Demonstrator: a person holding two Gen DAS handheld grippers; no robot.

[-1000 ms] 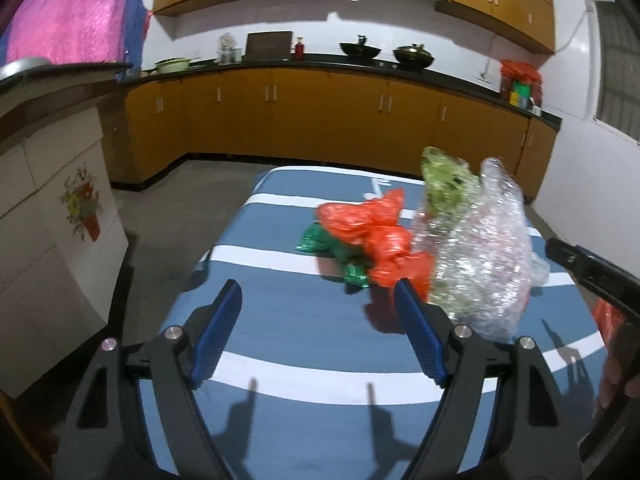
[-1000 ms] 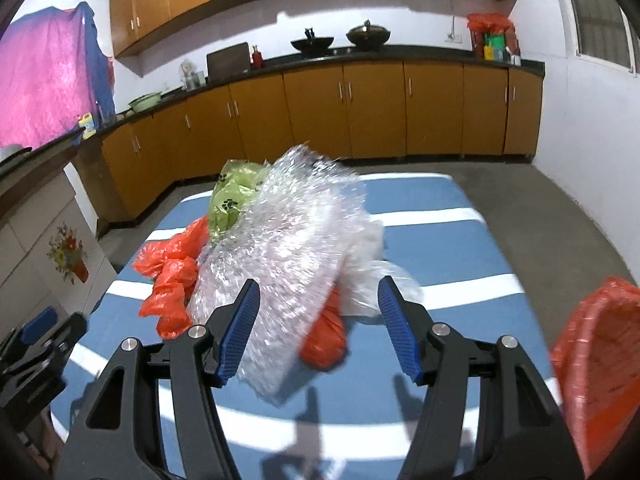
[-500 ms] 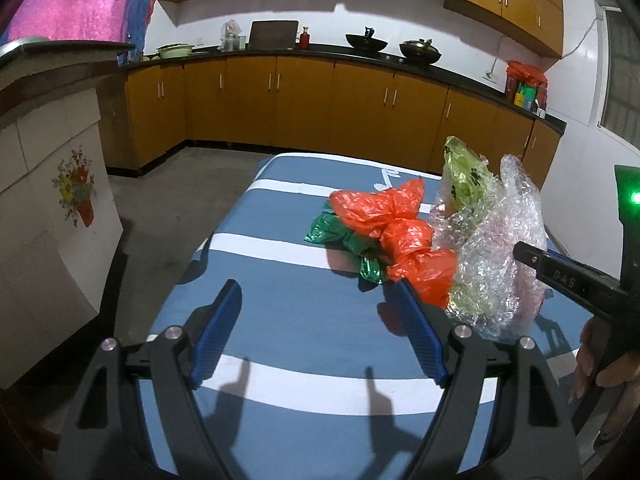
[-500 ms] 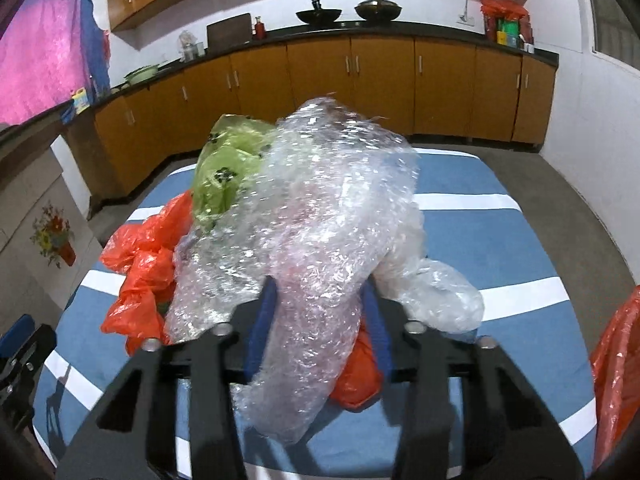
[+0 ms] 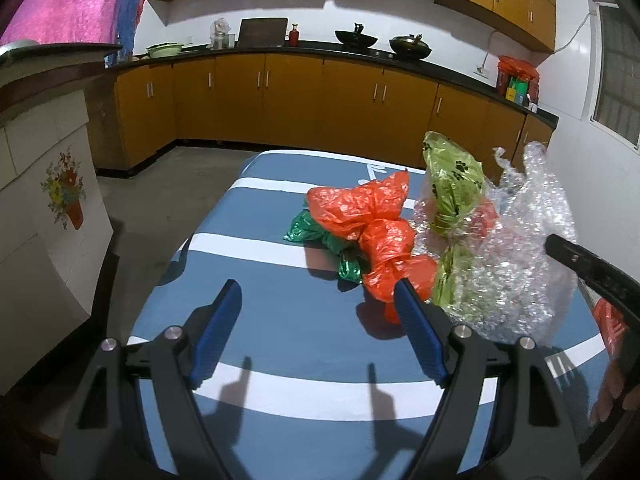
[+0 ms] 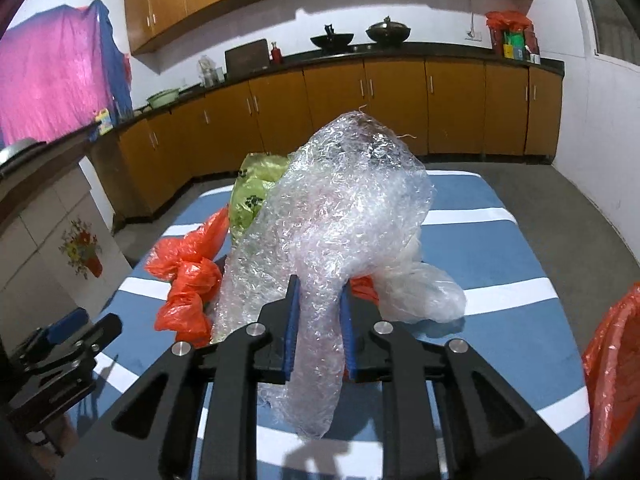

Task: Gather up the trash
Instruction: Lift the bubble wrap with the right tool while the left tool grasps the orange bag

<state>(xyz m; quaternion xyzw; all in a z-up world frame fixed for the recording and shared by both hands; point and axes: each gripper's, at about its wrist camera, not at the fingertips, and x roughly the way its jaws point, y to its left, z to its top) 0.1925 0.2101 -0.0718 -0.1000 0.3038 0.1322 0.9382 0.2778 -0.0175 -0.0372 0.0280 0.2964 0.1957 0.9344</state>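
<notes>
Right gripper (image 6: 319,328) is closing on the clear bubble wrap (image 6: 340,216), blue pads pressing a twisted neck of it from both sides; the rest of the wrap balloons up ahead of the fingers and a loose tail hangs below them. Only the right wrist view shows this pinch. The left wrist view sees the same bubble wrap (image 5: 516,264) from the side, ahead and to the right of the left gripper (image 5: 318,328), with just a black finger of the other tool cutting in at the right edge. Left gripper jaws stand wide apart, nothing between them, hovering over the blue-and-white striped table (image 5: 280,320). Left view alone shows the green foil bag (image 5: 316,236) lying ahead, half under the orange plastic bag (image 5: 372,216), and the paw-print pattern on the light green bag (image 5: 452,176) tucked against the wrap. Right view shows that orange plastic bag (image 6: 188,268) ahead-left of the clamped wrap, the light green bag (image 6: 256,192) behind it, and a thin clear bag (image 6: 428,292) ahead-right touching the wrap. An orange-lined bin (image 6: 612,364) sits at the far right of the right gripper, seen only there. Left gripper (image 6: 60,344) shows low left in the right view. Kitchen cabinets (image 5: 280,100) run behind.
</notes>
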